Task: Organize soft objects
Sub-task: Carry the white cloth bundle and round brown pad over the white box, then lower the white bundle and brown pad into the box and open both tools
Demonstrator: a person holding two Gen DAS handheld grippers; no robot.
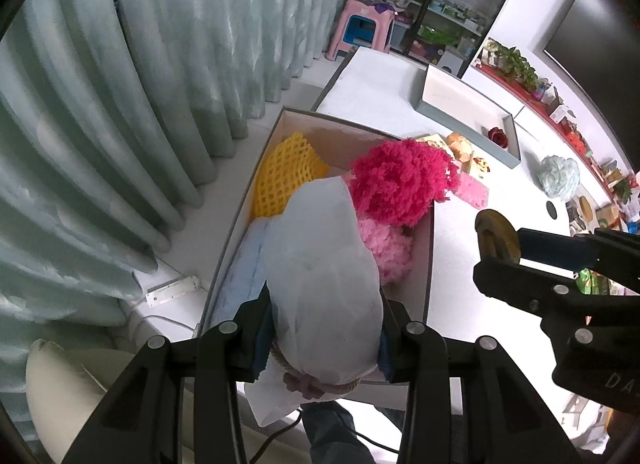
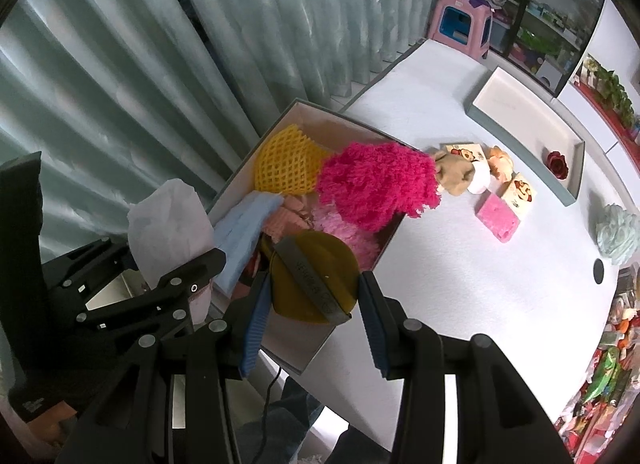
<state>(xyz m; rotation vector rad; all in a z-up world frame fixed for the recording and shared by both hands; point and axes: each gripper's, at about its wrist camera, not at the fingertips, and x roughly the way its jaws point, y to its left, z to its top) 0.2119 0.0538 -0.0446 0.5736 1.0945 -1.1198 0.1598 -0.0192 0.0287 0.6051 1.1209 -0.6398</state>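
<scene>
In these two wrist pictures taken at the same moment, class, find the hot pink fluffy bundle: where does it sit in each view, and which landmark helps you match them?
Left wrist view: the hot pink fluffy bundle lies right of centre, over the box's far right edge.
Right wrist view: the bundle lies near centre, above the right gripper.
Shared landmark: the yellow foam net, just left of it in both.

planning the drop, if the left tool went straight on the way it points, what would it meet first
Most likely the soft things already in the open cardboard box: the left tool, shut on a white drawstring mesh bag, points into it, toward the light pink fluffy bundle and light blue padded cloth. Depth is unclear.
</scene>
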